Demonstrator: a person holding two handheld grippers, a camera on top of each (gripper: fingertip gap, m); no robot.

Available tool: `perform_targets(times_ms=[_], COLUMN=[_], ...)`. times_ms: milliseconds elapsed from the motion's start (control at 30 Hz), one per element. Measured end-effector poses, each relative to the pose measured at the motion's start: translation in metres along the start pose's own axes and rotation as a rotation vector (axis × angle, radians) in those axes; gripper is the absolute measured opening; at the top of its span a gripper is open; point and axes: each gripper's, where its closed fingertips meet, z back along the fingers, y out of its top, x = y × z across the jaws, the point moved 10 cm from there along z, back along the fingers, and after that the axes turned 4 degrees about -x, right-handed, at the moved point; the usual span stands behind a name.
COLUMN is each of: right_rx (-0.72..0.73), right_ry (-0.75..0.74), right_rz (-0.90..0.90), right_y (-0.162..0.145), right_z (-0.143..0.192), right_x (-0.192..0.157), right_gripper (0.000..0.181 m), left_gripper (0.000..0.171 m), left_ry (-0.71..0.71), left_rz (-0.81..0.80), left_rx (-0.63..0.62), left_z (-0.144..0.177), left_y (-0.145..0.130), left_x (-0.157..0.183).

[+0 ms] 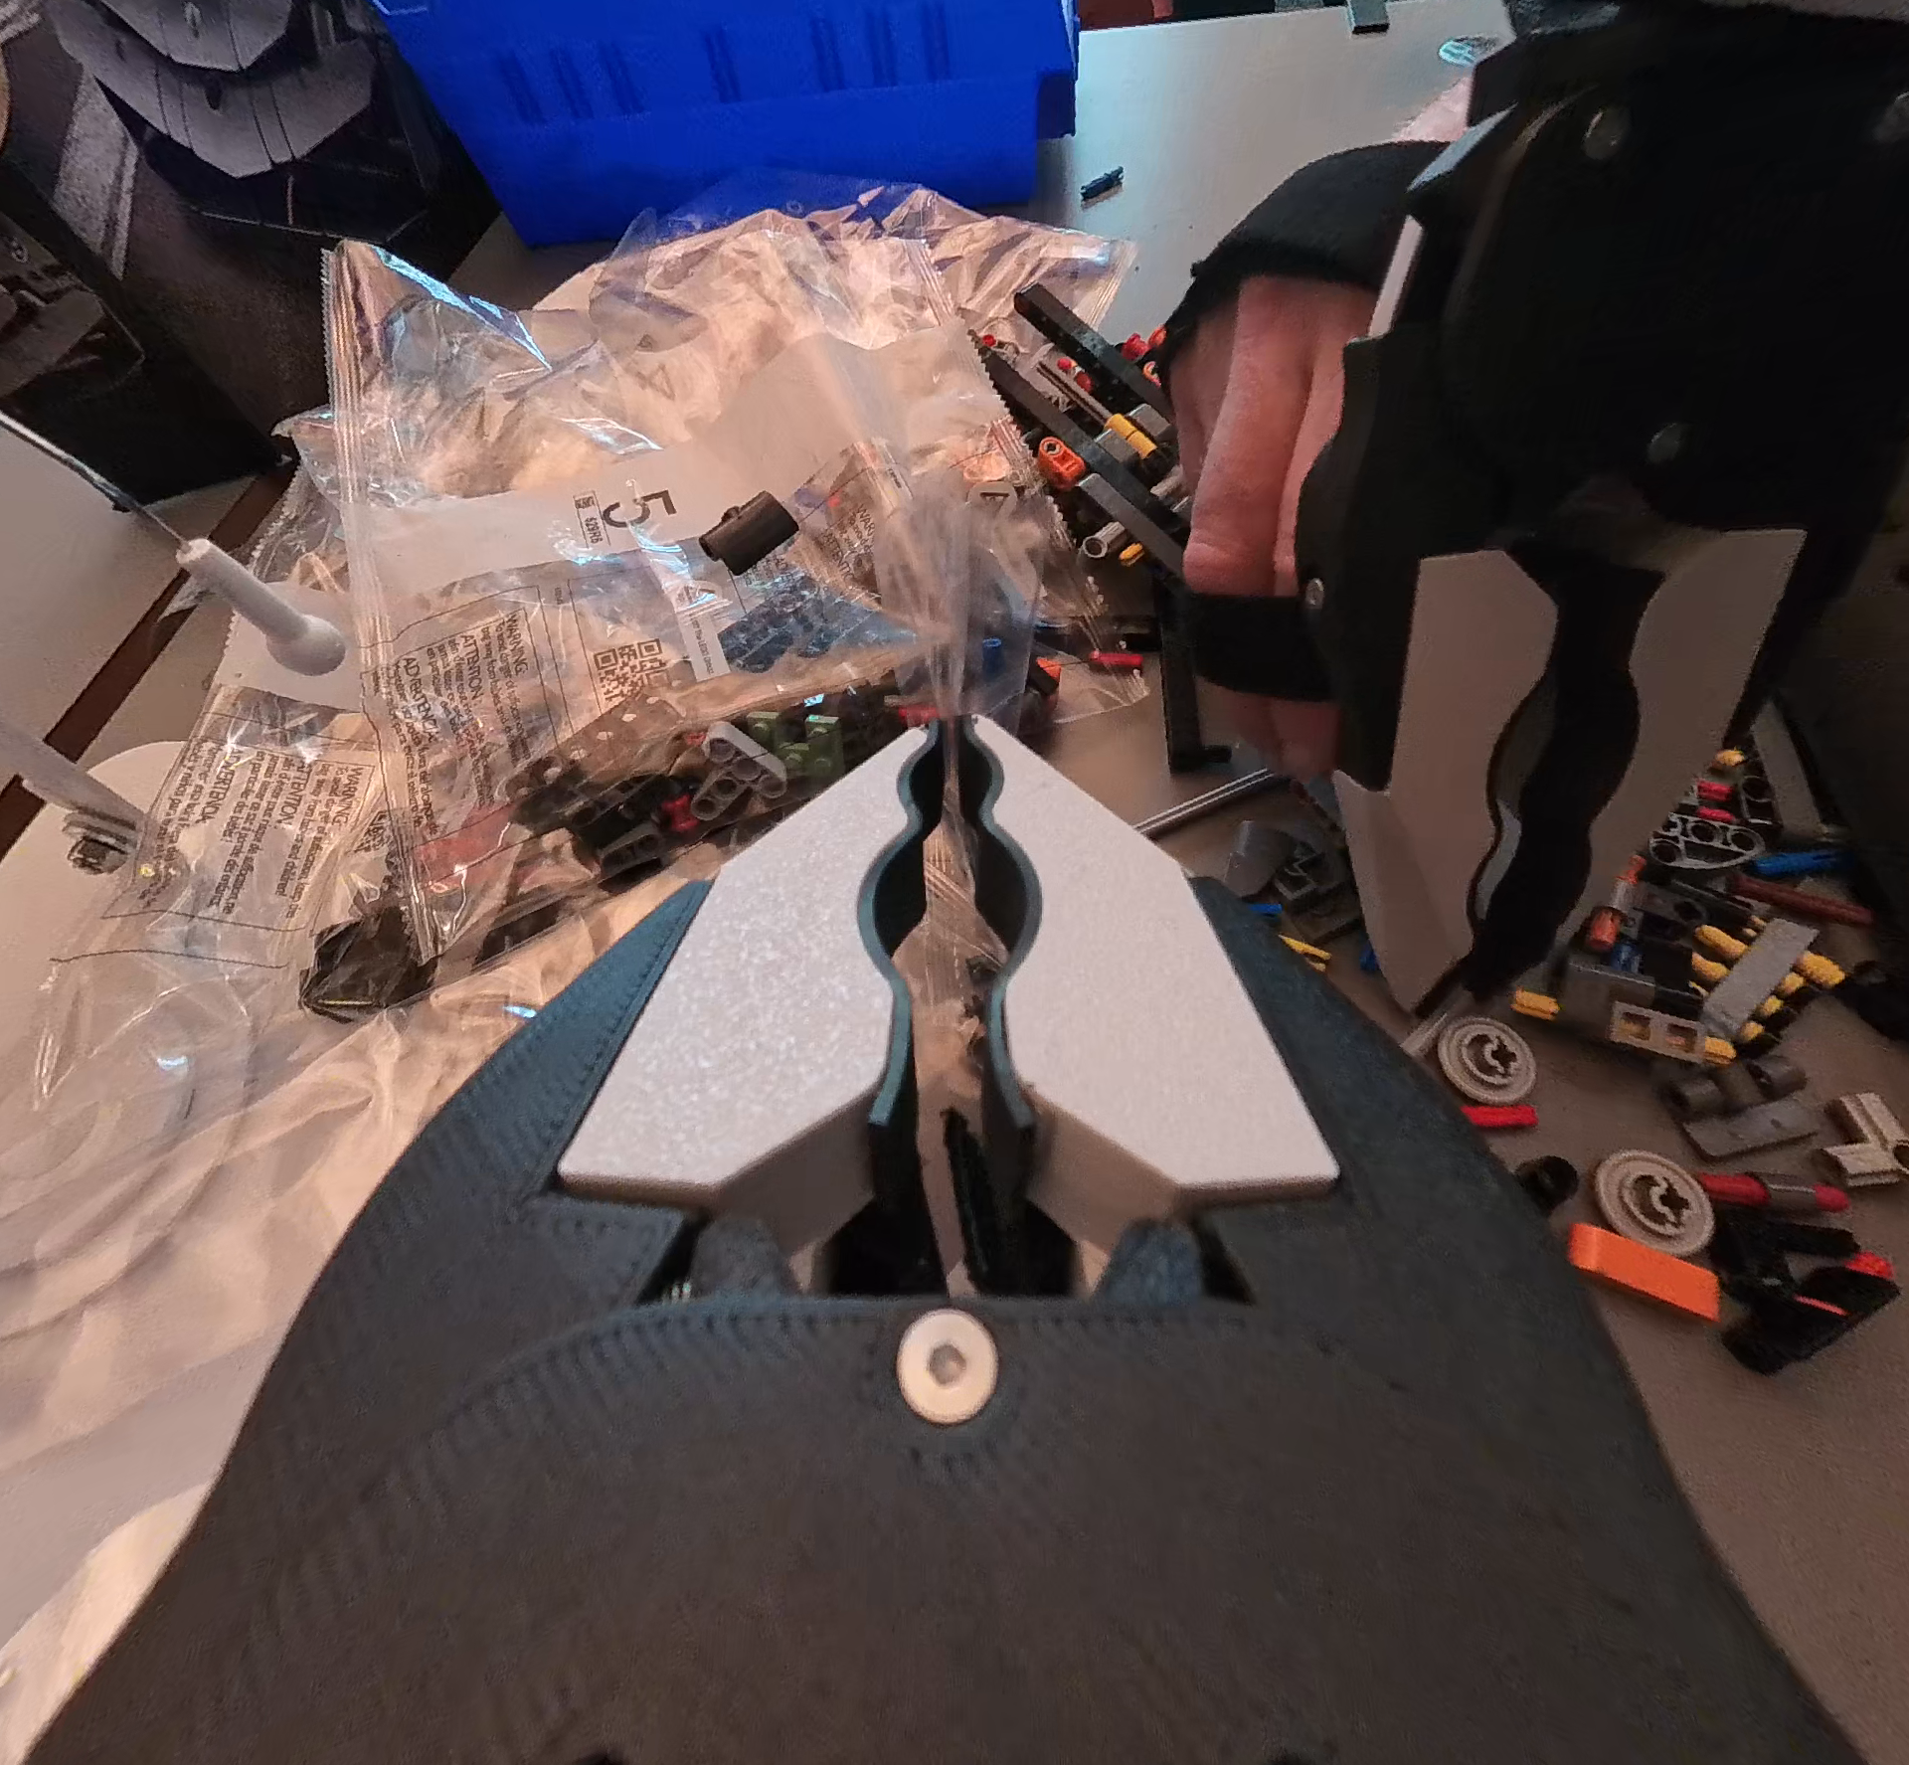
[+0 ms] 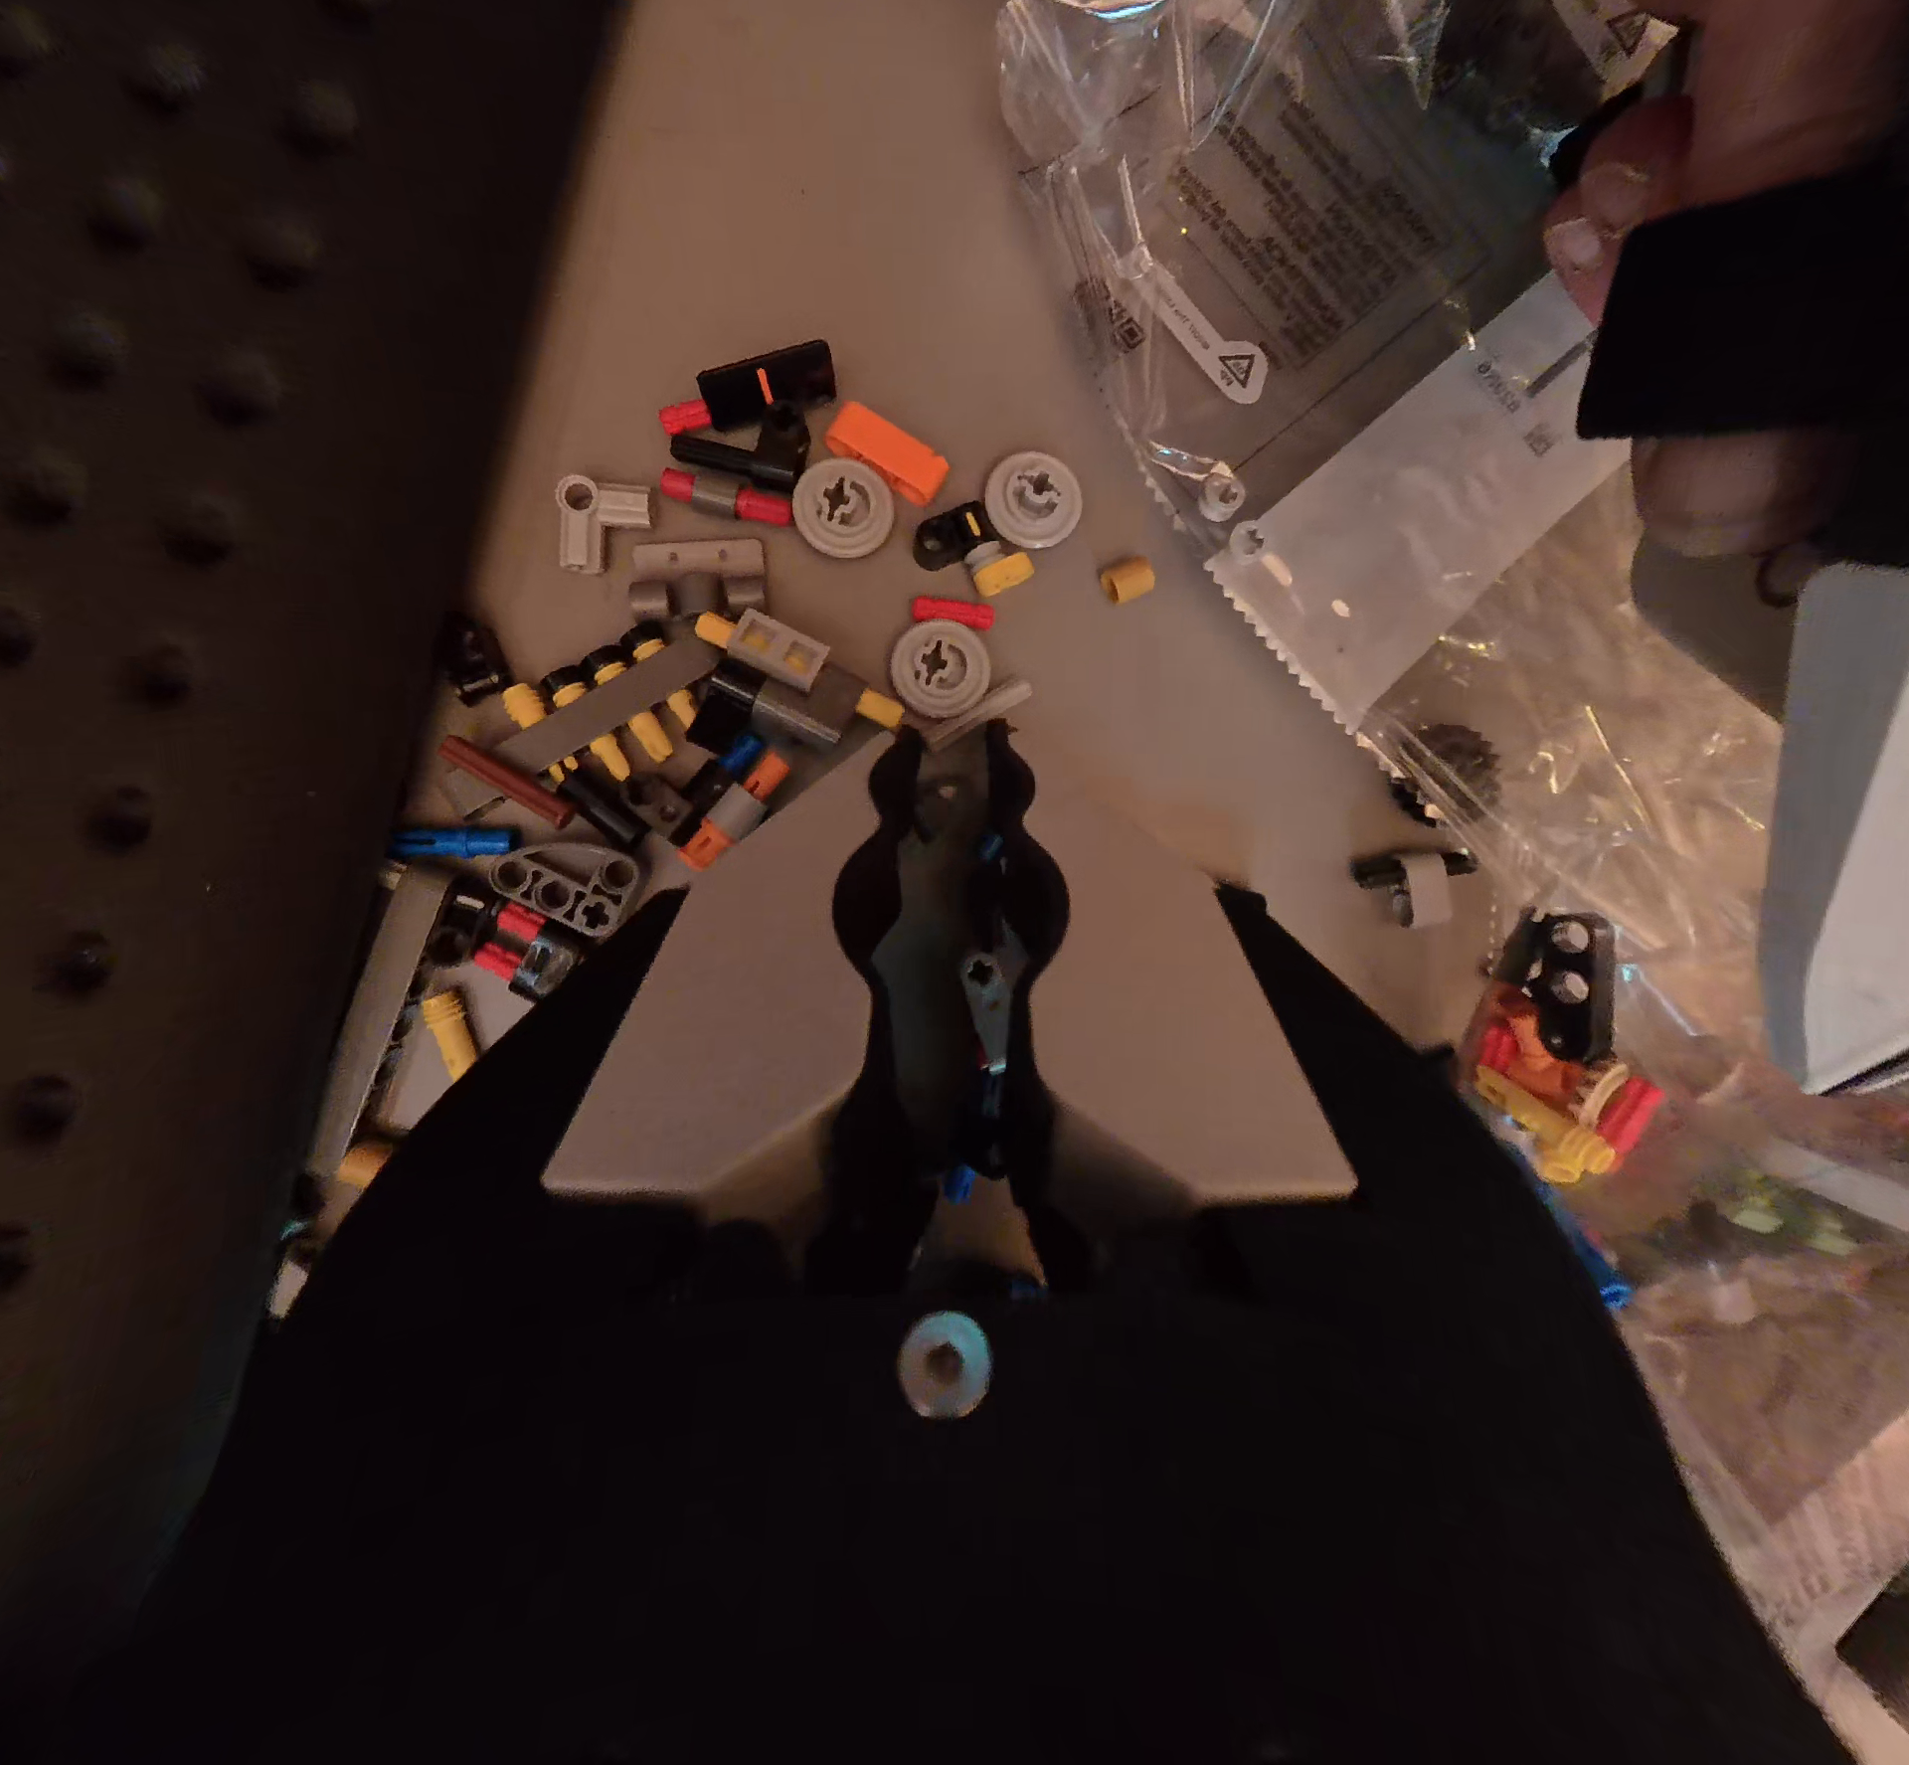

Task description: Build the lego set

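My left gripper (image 1: 956,734) clamps clear parts bag (image 1: 661,476) to lift it. Right gripper (image 2: 950,734) beside bag, jaws near-closed over loose pieces (image 2: 723,662); grip unclear.

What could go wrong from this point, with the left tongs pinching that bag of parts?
The left tongs grip only a thin fold of the clear plastic bag, so the film may slip out or tear, spilling pieces. The right tongs hang close over the loose parts near the table edge; a sweep could knock small pins off.
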Motion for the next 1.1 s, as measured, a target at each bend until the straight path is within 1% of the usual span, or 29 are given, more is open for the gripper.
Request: perform_targets(times_ms=[167, 300, 400, 467, 567, 633, 700, 800, 867, 1000, 1100], right_rx=[-0.014, -0.033, -0.023, -0.020, -0.017, -0.020, -0.024, 0.024, 0.040, 0.118, 0.108], right_ry=[-0.032, -0.065, -0.070, -0.072, -0.071, -0.085, -0.107, -0.149, -0.222, -0.383, -0.510], right_rz=[0.003, -0.013, -0.015, -0.013, -0.012, -0.005, 0.001, -0.026, -0.042, -0.098, -0.133], right_y=[-0.001, -0.005, -0.002, -0.001, -0.001, 0.000, -0.001, -0.004, -0.008, -0.020, -0.033], right_z=[0.000, 0.003, 0.001, 0.000, -0.001, -0.001, 0.001, 0.014, 0.027, 0.063, 0.082], right_x=[0.002, 0.006, 0.006, 0.006, 0.006, 0.007, 0.008, 0.014, 0.020, 0.032, 0.040], right_gripper=[0.000, 0.000, 0.006, 0.007, 0.005, 0.000, 0.000, 0.000, 0.000, 0.000, 0.000], left_gripper=[0.000, 0.000, 0.000, 0.000, 0.000, 0.000, 0.000, 0.000, 0.000, 0.000, 0.000], left_ry=[0.000, 0.001, 0.001, 0.002, 0.002, 0.002, 0.002, 0.002, 0.001, 0.001, 0.001], left_rz=[0.000, -0.001, -0.002, -0.002, -0.003, -0.002, -0.003, -0.003, -0.004, -0.005, -0.006], left_rx=[-0.002, -0.003, -0.005, -0.006, -0.007, -0.007, -0.008, -0.006, -0.006, -0.004, -0.005], left_z=[0.000, 0.000, 0.000, 0.000, 0.000, 0.000, 0.000, 0.000, 0.000, 0.001, 0.000], left_y=[0.000, 0.000, 0.000, 0.000, 0.000, 0.000, 0.000, 0.000, 0.000, 0.001, 0.001], left_x=[0.000, 0.000, 0.000, 0.000, 0.000, 0.000, 0.000, 0.000, 0.000, 0.000, 0.000])
